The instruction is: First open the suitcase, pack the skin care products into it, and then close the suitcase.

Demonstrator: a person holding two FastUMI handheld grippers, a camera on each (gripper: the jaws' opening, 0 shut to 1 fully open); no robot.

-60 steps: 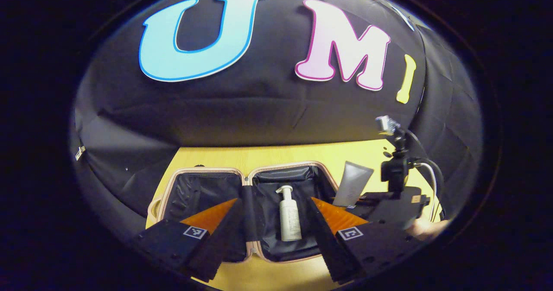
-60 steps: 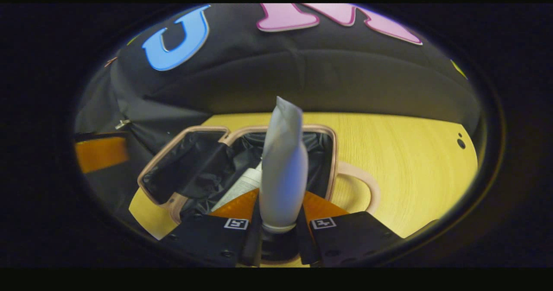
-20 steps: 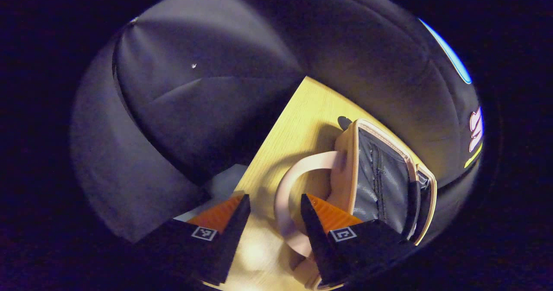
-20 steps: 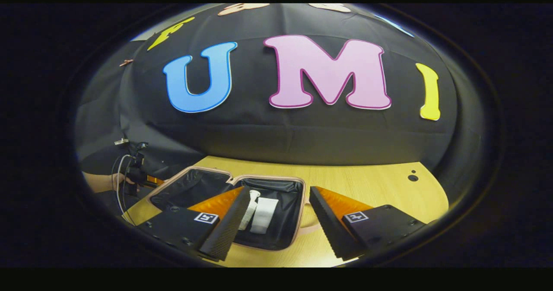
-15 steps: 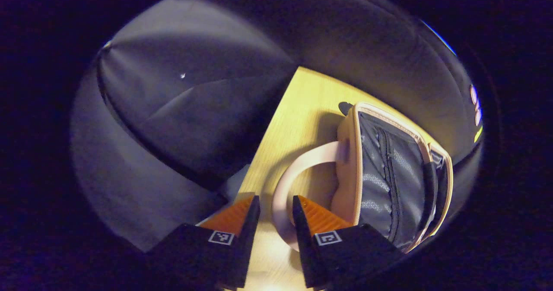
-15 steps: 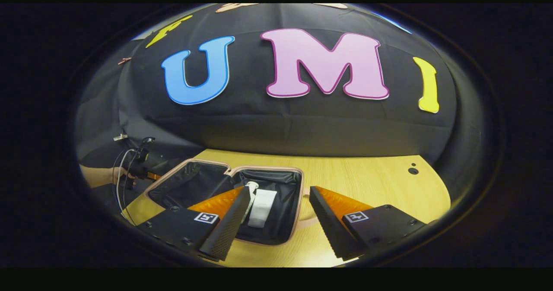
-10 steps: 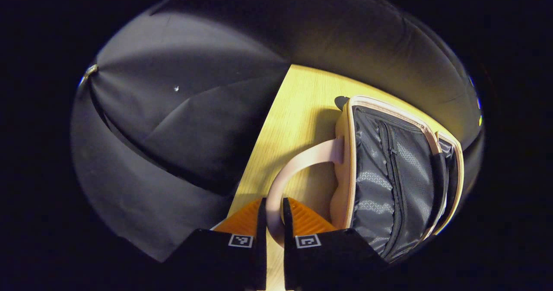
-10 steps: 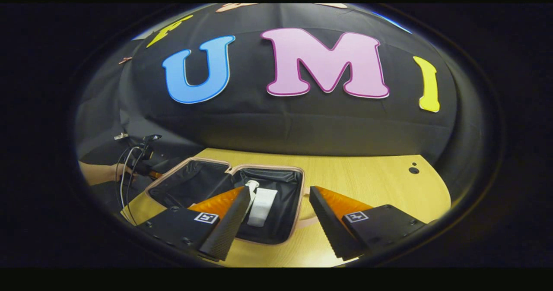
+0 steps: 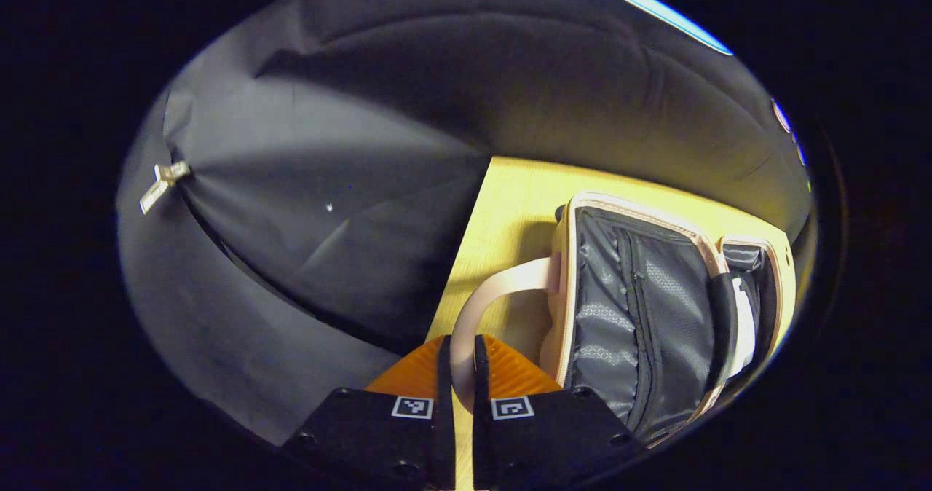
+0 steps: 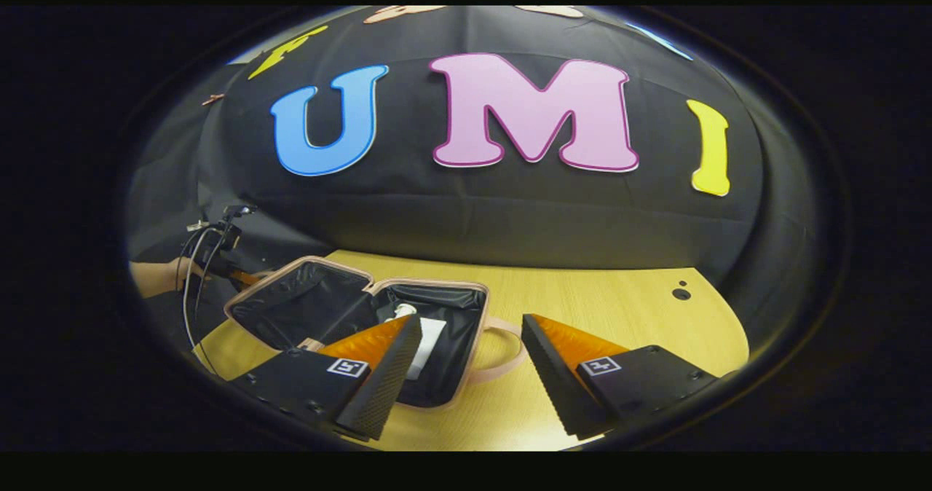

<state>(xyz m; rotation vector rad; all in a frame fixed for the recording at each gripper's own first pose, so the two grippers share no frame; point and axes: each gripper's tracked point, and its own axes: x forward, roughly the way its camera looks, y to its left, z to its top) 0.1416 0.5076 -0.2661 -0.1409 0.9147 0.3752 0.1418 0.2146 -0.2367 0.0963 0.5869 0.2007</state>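
The pink suitcase [image 9: 633, 218] lies open on the yellow table, its mesh-lined left half nearest in the left gripper view. My left gripper [image 9: 460, 363] is shut on that half's pink loop handle [image 9: 502, 283]. In the right gripper view this left half [image 10: 291, 305] is tilted up off the table. The right half [image 10: 466, 331] lies flat and holds a white pump bottle [image 10: 402, 309] and a white tube [image 10: 431, 334] side by side. My right gripper [image 10: 470, 331] hovers open in front of the case, with nothing between its fingers.
The yellow wooden table [image 10: 619, 309] stretches bare to the right of the case, with two small dark holes [image 10: 681, 293] near its far right edge. A hand [image 10: 156, 276] with cables holds the left gripper at the far left. The table's left edge [image 9: 459, 258] lies close to the handle.
The tube has gone from my right gripper into the case, and that gripper has opened. My left gripper swung to the left handle and shut on it. The left half has started to rise.
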